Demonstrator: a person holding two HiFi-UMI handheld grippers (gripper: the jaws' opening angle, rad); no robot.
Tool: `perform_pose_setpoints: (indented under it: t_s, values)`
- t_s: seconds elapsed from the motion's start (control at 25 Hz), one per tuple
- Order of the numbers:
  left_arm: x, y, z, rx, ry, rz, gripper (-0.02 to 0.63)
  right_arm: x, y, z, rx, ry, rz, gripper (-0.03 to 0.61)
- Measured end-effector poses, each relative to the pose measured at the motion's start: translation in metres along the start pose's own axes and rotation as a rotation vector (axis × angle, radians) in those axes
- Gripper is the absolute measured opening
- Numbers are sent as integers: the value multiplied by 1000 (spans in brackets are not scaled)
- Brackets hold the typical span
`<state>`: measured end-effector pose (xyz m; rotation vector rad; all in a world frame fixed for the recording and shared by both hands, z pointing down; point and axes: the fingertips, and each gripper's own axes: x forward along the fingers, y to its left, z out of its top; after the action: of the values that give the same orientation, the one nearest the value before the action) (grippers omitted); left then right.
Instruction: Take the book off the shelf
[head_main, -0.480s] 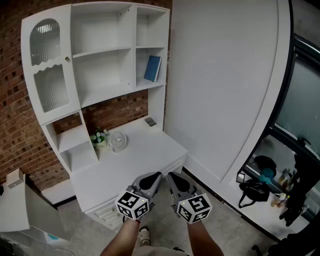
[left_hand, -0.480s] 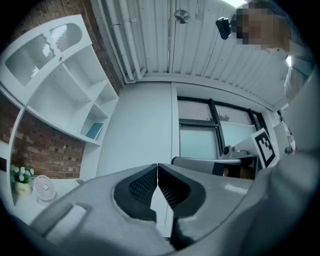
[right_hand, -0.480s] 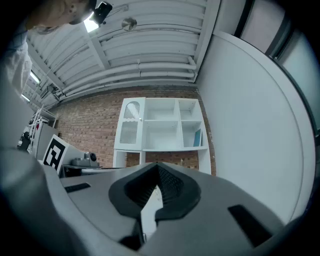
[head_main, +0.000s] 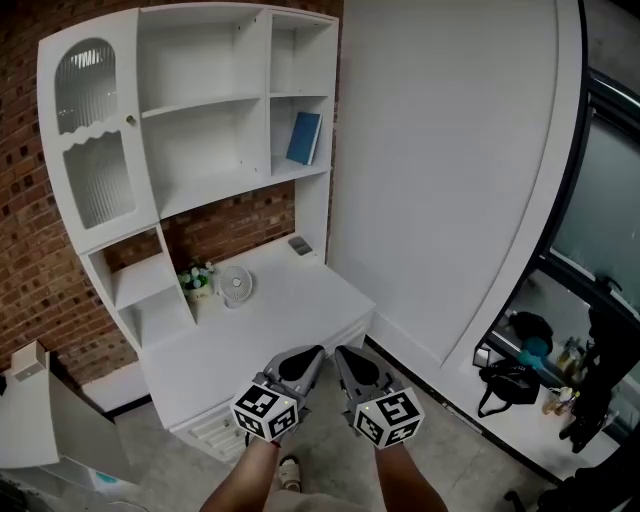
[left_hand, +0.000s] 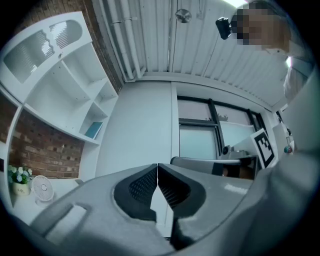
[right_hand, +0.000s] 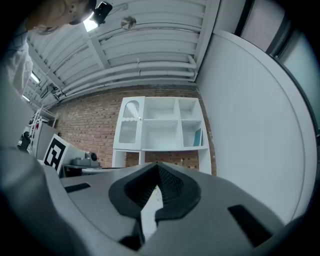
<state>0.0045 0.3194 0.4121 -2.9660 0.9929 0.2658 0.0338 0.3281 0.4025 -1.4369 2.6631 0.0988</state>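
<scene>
grey left gripper (head_main: 303, 358), right gripper (head_main: 347, 358): jaws of both closed, empty, low at front edge of desk (head_main: 290, 300). blue book (head_main: 305, 137): well apart, leaning upright in right compartment of shelf (head_main: 205, 100). probably thin, stiff, light, smooth cover. pinch exposed front edge, mid-height.

White shelf-and-desk unit (head_main: 205, 150), plain; ribbed frosted pane in arched cabinet door (head_main: 88, 90). Flat blue book (head_main: 305, 137), solid colour. Red-brown brick wall (head_main: 25, 270), pale mortar grid. Grey left gripper (head_main: 310, 353) and grey right gripper (head_main: 345, 355): black ribbed pads (left_hand: 142, 186), black-and-white square markers on cubes.
</scene>
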Motion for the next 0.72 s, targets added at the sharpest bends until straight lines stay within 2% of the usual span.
perform_pose_setpoints:
  t_s: [0.2,0.72]
  values:
    - [3,8,-1,0,2,1,10,9,0,3,-58,-30,-10,15]
    - [20,57,-12,-30,9,14,9,55,-21,-15,0,-23,-23,17]
